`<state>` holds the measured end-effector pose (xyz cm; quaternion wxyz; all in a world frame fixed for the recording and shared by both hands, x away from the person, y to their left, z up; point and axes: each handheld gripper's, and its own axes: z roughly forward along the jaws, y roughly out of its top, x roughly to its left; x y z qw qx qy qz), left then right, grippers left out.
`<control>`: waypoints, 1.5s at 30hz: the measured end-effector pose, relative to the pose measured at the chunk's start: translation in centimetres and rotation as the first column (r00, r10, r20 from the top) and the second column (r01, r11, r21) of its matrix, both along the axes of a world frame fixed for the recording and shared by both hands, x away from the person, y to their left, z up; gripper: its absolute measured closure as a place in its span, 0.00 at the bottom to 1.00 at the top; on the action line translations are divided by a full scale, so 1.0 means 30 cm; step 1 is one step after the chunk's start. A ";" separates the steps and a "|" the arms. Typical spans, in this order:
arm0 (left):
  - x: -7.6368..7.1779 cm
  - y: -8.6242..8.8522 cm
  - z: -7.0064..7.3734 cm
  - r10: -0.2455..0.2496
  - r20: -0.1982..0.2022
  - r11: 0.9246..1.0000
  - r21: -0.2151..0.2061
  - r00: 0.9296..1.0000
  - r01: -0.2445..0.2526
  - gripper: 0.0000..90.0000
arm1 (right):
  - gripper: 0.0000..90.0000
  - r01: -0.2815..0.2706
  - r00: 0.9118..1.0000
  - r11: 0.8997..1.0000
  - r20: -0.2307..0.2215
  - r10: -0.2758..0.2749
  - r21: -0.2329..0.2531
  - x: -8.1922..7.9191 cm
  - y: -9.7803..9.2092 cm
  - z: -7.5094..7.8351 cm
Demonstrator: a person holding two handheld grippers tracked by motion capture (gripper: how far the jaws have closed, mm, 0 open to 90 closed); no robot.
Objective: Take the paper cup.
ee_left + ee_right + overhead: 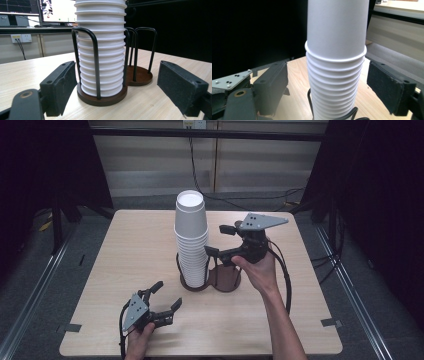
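Note:
A tall stack of upside-down white paper cups stands in the left ring of a dark two-ring wire holder at the table's middle. The holder's right ring is empty. My right gripper is open beside the stack's right side, near its upper part, one jaw on either side of the cups without touching them. My left gripper is open low at the front left, pointing at the stack's base from a short distance, nothing between its pads.
The light wooden table has free room on its left and far sides. Dark curtains flank the table; cables run along the floor behind. Monitors stand on a bench in the left gripper view.

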<state>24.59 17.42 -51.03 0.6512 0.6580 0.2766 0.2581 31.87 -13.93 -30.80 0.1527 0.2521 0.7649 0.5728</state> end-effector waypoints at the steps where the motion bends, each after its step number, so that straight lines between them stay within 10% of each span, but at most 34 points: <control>1: 0.000 0.000 0.000 -0.001 0.000 1.000 0.000 1.000 0.001 0.17 | 0.18 -0.002 1.000 1.000 -0.003 0.002 -0.007 0.005 0.003 0.005; 27: 0.001 0.000 0.000 -0.004 0.000 1.000 0.000 1.000 0.004 0.17 | 0.14 -0.027 0.999 0.989 -0.028 0.023 -0.149 0.131 0.135 0.133; 45: 0.000 0.001 0.000 -0.010 0.003 1.000 0.001 1.000 0.010 0.17 | 0.17 -0.024 1.000 0.987 -0.019 0.022 -0.161 0.184 0.199 0.218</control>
